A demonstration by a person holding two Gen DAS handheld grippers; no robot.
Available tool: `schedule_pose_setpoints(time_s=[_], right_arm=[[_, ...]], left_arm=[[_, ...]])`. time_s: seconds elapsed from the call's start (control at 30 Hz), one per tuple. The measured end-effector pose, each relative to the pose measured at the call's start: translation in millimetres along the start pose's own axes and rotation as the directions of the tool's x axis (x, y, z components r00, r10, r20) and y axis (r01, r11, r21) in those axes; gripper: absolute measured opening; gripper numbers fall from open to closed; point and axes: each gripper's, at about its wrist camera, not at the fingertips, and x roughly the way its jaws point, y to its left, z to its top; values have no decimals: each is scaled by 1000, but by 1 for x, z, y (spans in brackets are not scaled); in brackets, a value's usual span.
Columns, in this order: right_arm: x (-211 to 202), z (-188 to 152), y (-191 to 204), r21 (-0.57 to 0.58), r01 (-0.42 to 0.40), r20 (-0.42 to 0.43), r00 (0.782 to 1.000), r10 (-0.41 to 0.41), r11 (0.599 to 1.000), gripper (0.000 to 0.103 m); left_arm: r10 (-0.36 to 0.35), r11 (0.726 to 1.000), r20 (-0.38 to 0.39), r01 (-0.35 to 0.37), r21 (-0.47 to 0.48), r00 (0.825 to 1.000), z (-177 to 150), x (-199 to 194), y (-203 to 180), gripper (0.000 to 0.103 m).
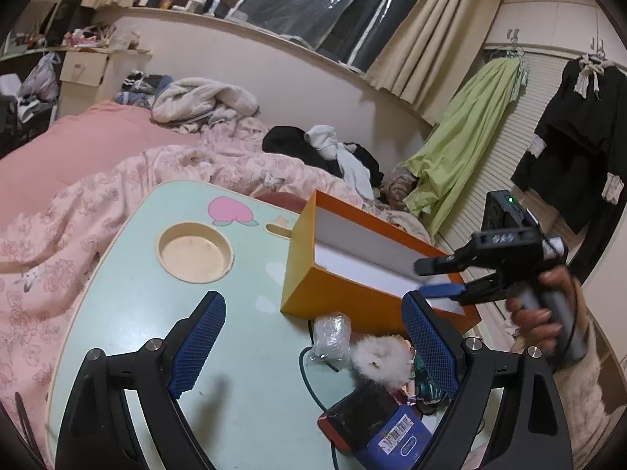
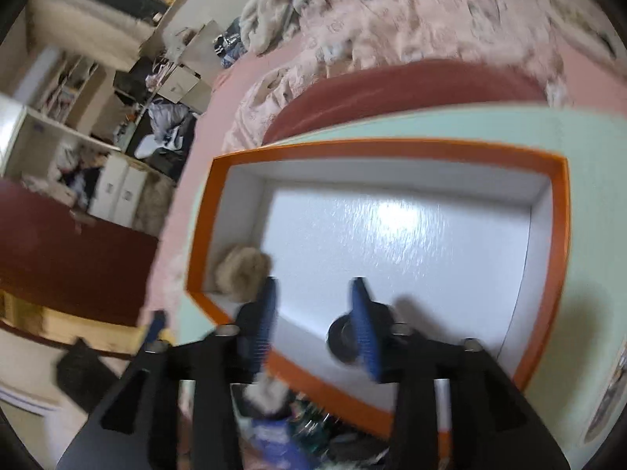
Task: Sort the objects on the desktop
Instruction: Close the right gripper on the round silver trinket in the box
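An orange box (image 1: 313, 274) with a white inside stands on the pale green lap table (image 1: 137, 293). My left gripper (image 1: 313, 348) hovers open over the table's near part, nothing between its blue pads. Below it lie a plastic-wrapped packet (image 1: 331, 335), a white fluffy pompom (image 1: 378, 360) and a black-and-blue pack (image 1: 376, 423). My right gripper (image 2: 313, 321) points down into the box (image 2: 392, 227), jaws apart; in the left wrist view the right gripper (image 1: 429, 278) is over the box's near end. A beige fluffy ball (image 2: 243, 270) lies in the box's corner. A small dark round thing (image 2: 341, 338) shows beside one finger, blurred.
A round cup recess (image 1: 194, 252) is sunk into the table at the left. A green cable (image 1: 309, 384) runs across the near part. Pink bedding (image 1: 78, 203) surrounds the table, with clothes heaped behind. A hand (image 1: 537, 321) holds the right gripper's handle.
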Motion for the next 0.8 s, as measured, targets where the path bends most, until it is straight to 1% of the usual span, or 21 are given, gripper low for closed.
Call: schedule_pose_setpoints(time_s=[0.03,0.07,0.1,0.13,0.2,0.23,0.27,0.4,0.47,0.53,0.57,0.6,0.67,0.8], right_arm=[[-1,3,-2,34,-21,-48,999,23,999,57],[-2,7,-3,46,-34,-84,996,38,998,57],[-3,10,-2,46,-35,-110,993,40,998,57],[-4,12,0,38,-19,-130,991,24,999,57],[-1,17,7,16,90,-183,980,-85,996,57],[2,15,10,12,140,-207,969,-134,990,57],[7,15,13,4,189,-240,954,-182,982,57],[34,15,27,-64,230,-297,925,-238,971,57],[49,16,28,-66,240,-305,919,-248,969,57],[62,16,23,-61,276,-313,907,-282,959,51],[66,15,24,-68,282,-305,908,-289,957,44],[68,14,26,-86,280,-294,910,-293,956,28],[70,9,29,-100,268,-266,921,-285,958,28],[66,4,30,-99,250,-168,950,-264,963,28]], left_arm=[[-2,1000,2,2,-2,1000,0,0,0,91],[-3,1000,4,3,-5,1000,0,0,0,91],[-2,1000,6,2,-7,1000,-1,0,0,91],[-2,1000,7,2,-8,1000,-1,0,1,91],[-1,1000,7,1,-11,1000,-3,0,1,91],[-1,1000,3,1,-13,1000,-3,1,2,91],[-3,1000,-2,3,-15,1000,-4,2,3,91],[-9,1000,-5,9,-18,1000,-6,3,2,91],[-9,1000,-2,9,-15,1000,-6,2,2,91],[-12,1000,3,12,-10,1000,-6,0,1,91],[-12,1000,7,12,-8,1000,-6,-2,2,91],[-10,1000,11,10,-6,1000,-6,-3,2,91],[-6,1000,15,7,-8,1000,-6,-4,3,91],[-6,1000,12,6,-16,1000,-3,-4,5,91]])
